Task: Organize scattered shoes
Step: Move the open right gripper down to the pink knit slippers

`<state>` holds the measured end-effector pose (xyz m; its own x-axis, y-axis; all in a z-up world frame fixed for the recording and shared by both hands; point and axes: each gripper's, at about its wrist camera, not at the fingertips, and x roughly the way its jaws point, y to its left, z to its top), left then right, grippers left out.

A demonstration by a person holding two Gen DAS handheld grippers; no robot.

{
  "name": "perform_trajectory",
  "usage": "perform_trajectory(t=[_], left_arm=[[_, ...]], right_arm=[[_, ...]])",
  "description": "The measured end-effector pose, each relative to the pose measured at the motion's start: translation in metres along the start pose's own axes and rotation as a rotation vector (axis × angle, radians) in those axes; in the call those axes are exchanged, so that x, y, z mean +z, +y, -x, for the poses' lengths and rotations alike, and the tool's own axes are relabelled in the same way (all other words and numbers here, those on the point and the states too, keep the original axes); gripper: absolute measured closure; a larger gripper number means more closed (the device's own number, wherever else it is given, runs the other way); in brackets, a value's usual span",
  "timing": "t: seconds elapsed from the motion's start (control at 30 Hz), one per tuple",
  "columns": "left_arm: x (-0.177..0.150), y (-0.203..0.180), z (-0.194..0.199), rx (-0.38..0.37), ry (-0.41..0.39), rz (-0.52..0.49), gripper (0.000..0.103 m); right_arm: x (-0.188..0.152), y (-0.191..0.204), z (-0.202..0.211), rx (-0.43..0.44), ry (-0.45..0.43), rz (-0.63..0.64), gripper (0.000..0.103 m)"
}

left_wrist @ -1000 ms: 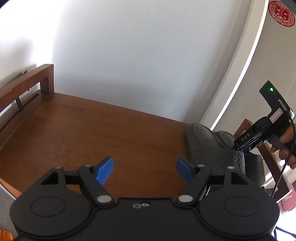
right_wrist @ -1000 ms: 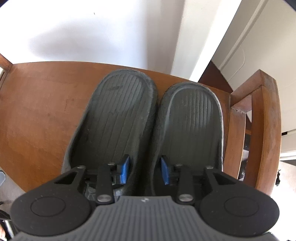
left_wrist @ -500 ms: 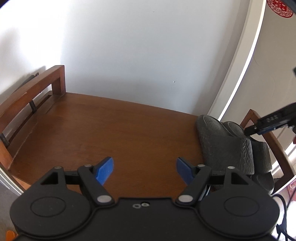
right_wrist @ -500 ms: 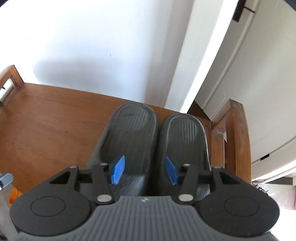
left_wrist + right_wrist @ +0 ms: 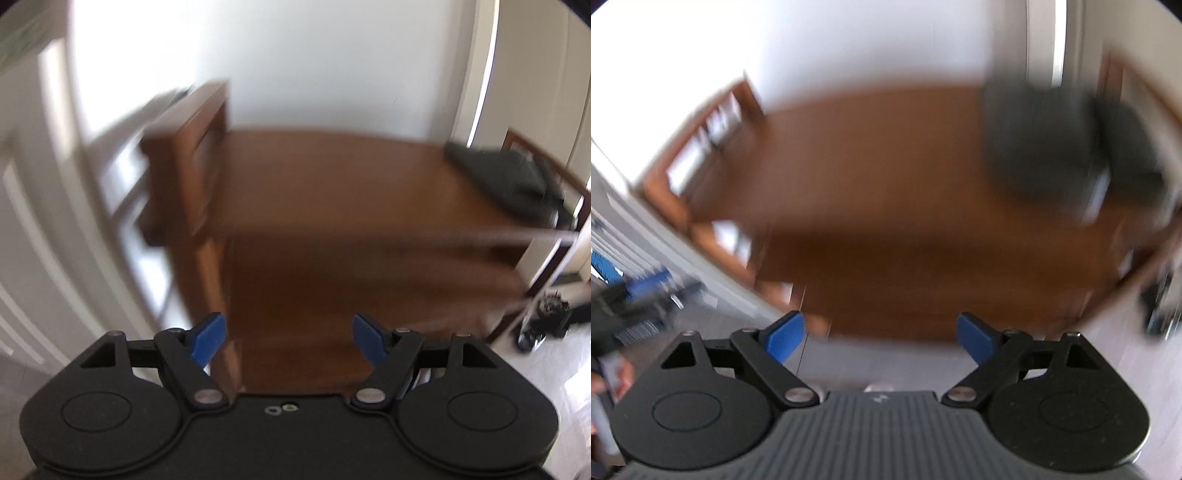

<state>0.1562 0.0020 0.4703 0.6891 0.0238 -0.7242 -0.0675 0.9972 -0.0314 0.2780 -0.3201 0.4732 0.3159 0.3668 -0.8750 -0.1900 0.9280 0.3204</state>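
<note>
While grey slippers rest on the rack, both tongs hover released, well apart from them.

Motion blur smears both views. On the wooden rack, the dark slippers at its right end are a formless mass (tread unreadable); left of the rack, blue-and-black clutter stays unidentifiable.

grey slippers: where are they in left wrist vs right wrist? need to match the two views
Left wrist: grey slippers at the right edge, on the far right end of the wooden rack's top shelf.
Right wrist: grey slippers at upper right, blurred, on the same shelf's right end.
Shared landmark: the rack's slatted left side rail.
</note>
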Motion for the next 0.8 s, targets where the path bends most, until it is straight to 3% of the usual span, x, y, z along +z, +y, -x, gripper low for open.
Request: perform_trajectory(t=[0.2, 0.4, 0.53, 0.67, 0.8], left_arm=[[-0.08, 0.033, -0.021, -0.016, 0.102, -0.025, 0.027], [-0.141, 0.028, -0.071, -0.012, 0.14, 0.028, 0.027], [-0.19, 0.02, -0.124, 0.053, 0.143, 0.066, 0.027], [-0.23, 0.024, -0.175, 0.075, 0.18, 0.146, 0.027], [-0.252, 0.03, -0.194, 0.075, 0.202, 0.152, 0.027]], right_arm=[[-0.118, 0.008, -0.168, -0.012, 0.286, -0.267, 0.012], [-0.18, 0.003, -0.324, -0.16, 0.366, -0.185, 0.013], [-0.213, -0.017, -0.411, -0.247, 0.405, -0.147, 0.013], [-0.237, -0.042, -0.464, -0.267, 0.398, -0.174, 0.013], [-0.25, -0.053, -0.493, -0.268, 0.383, -0.203, 0.013]])
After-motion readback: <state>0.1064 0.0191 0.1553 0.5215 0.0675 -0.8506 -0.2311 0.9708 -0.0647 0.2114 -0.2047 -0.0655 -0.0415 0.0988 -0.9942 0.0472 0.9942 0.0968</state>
